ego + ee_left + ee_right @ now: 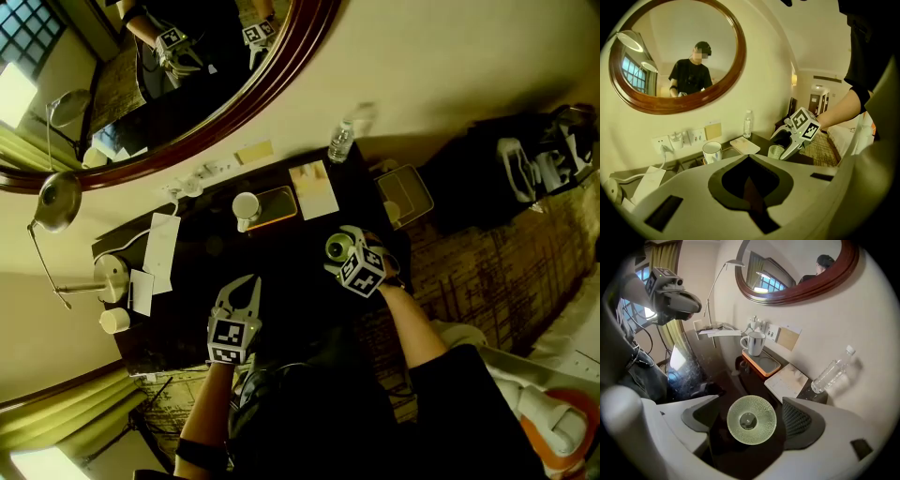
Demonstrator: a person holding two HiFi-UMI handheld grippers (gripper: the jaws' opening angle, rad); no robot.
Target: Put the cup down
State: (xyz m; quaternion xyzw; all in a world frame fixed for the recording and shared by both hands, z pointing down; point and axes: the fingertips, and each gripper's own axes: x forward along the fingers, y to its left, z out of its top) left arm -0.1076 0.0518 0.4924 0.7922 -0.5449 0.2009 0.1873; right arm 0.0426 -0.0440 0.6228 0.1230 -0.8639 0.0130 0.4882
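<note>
Releasing the green textured glass cup [337,247] by the desktop's [291,258] right edge: stood upright, between the right gripper's [751,422] spread jaws, pads clear of it. Held the left gripper [244,283] clenched on nothing. Next, probably, called for a straight lift away without clipping the rim.

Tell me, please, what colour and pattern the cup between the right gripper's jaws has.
The cup is pale green, finely pebbled all over; clearest in the right gripper view.

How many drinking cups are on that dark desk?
2: a green glass cup between the right gripper's open jaws, and a white mug on the orange tray. A small white object beside the lamp base could be a third.
</note>
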